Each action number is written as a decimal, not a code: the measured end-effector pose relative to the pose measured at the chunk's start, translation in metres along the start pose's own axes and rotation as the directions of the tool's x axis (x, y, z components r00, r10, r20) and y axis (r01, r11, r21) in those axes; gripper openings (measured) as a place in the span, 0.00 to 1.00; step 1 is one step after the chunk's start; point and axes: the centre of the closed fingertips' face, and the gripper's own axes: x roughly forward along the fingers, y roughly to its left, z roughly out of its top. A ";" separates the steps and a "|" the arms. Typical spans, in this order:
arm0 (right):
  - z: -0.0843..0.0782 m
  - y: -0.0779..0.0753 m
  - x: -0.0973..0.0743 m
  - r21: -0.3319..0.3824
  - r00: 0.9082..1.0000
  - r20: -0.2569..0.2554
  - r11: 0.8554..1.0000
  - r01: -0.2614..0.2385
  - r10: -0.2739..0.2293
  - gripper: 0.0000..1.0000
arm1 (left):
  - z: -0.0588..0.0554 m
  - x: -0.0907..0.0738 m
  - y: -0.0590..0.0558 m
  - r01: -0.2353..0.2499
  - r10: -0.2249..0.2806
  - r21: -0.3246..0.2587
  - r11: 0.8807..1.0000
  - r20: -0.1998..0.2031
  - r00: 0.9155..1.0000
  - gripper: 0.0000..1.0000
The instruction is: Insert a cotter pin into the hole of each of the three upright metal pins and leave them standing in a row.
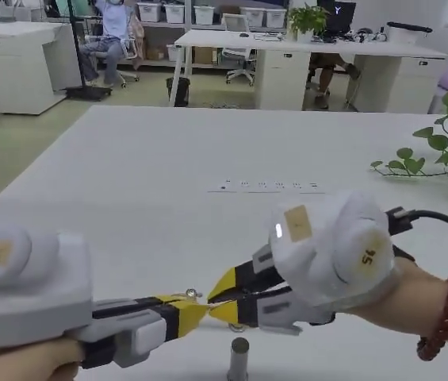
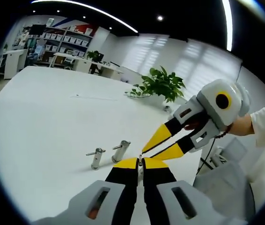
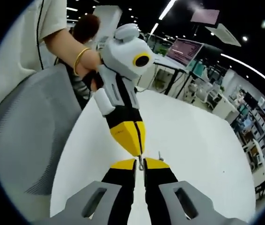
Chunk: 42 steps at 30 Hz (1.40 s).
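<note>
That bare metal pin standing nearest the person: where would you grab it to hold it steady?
Grip the pin on its round shaft, below the top, jaws level, coming in from the side. It stands upright, so a level squeeze should not tip it. The two other pins carry cotter pins near the top, so leave that end free.

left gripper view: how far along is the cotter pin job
Looks done: the left upright grey metal pin and its neighbour pin each seem to carry a crosswise piece. In hand: the left gripper and right gripper are both shut on a thin metal cotter pin. Left: fitting it into a third pin, perhaps the bare-looking steel pin in the head view.
</note>
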 end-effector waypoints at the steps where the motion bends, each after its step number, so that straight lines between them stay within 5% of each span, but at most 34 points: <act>1: 0.000 -0.001 -0.002 0.049 1.000 0.015 0.999 -0.008 0.007 0.09 | -0.001 -0.001 0.001 -0.002 0.002 0.009 1.000 -0.001 1.000 0.00; 7: -0.006 -0.004 -0.009 0.252 0.998 0.062 0.967 -0.045 0.031 0.13 | -0.004 -0.004 0.001 0.004 -0.004 0.063 0.998 -0.002 1.000 0.00; 12: -0.007 -0.002 -0.015 0.415 0.989 0.128 0.902 -0.117 0.069 0.16 | -0.007 -0.006 -0.002 0.021 -0.020 0.125 0.992 -0.011 1.000 0.00; 18: -0.008 0.006 -0.020 0.487 0.972 0.195 0.848 -0.209 0.128 0.18 | -0.009 -0.006 -0.012 0.068 -0.068 0.165 0.984 -0.005 0.998 0.00; 30: -0.004 0.022 -0.027 0.480 0.941 0.267 0.818 -0.316 0.207 0.17 | -0.004 -0.009 -0.039 0.186 -0.196 0.208 0.960 0.027 0.980 0.00; 42: -0.001 0.040 -0.032 0.468 0.909 0.314 0.787 -0.401 0.276 0.14 | -0.007 -0.010 -0.056 0.268 -0.280 0.235 0.934 0.017 0.960 0.01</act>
